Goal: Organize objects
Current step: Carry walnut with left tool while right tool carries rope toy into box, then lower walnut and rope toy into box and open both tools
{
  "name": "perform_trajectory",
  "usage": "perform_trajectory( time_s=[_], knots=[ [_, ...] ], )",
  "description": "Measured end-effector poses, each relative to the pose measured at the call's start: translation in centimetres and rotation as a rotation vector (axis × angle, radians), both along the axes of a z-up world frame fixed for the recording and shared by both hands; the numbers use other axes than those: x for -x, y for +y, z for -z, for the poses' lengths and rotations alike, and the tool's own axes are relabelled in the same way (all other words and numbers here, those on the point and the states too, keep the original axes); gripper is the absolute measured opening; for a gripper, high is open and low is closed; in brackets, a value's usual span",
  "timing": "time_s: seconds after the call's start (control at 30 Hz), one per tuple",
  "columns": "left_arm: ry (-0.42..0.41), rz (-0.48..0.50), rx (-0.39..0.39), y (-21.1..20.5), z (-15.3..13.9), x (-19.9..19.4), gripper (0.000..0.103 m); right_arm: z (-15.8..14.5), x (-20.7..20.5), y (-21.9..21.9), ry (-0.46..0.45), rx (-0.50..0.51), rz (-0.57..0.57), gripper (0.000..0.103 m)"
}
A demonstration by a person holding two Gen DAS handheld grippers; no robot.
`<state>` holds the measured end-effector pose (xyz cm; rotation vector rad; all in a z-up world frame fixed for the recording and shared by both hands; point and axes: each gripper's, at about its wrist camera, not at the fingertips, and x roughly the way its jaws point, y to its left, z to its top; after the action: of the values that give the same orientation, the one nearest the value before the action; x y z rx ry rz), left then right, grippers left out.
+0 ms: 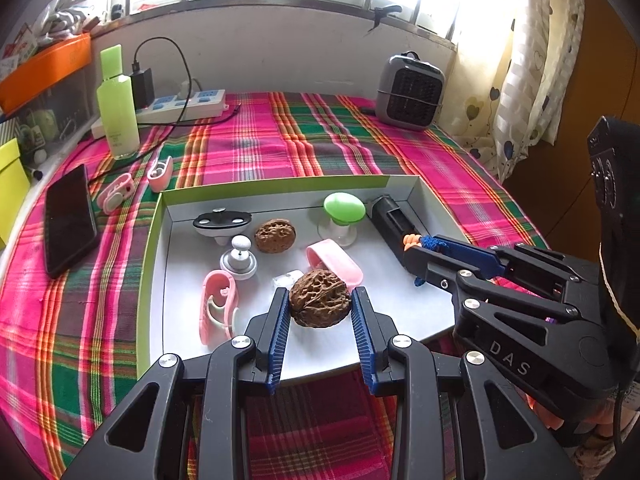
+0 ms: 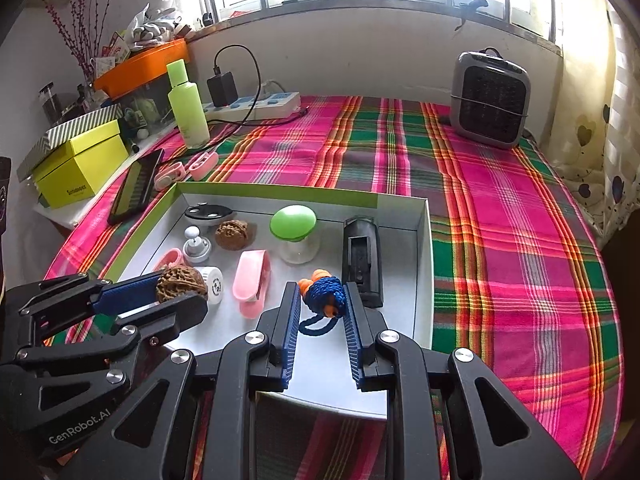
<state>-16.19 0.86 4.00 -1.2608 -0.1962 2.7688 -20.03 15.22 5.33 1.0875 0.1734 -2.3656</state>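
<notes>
I see the plaid-clothed counter (image 2: 500, 216) carrying a shallow white tray (image 1: 280, 186) with a green rim. Inside the tray, toward its far wall, lie a black case (image 2: 360, 260), a green-capped knob (image 2: 292, 222) and a second walnut (image 1: 275, 235). My left claw (image 1: 320, 304) is clamped on a walnut (image 1: 319, 298) over the tray's near half. My right claw (image 2: 322, 304) is clamped on a blue-and-orange rope knot (image 2: 324, 294), just beside the black case.
</notes>
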Motion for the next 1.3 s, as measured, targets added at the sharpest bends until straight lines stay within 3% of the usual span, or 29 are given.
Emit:
perform_trajectory(
  time_s=[1.3],
  knots=[
    [-0.071, -0.011, 0.013, 0.0, 2.3, 1.9, 0.029, 2.6, 2.1, -2.0, -0.036, -0.052, -0.057, 0.023]
  ],
)
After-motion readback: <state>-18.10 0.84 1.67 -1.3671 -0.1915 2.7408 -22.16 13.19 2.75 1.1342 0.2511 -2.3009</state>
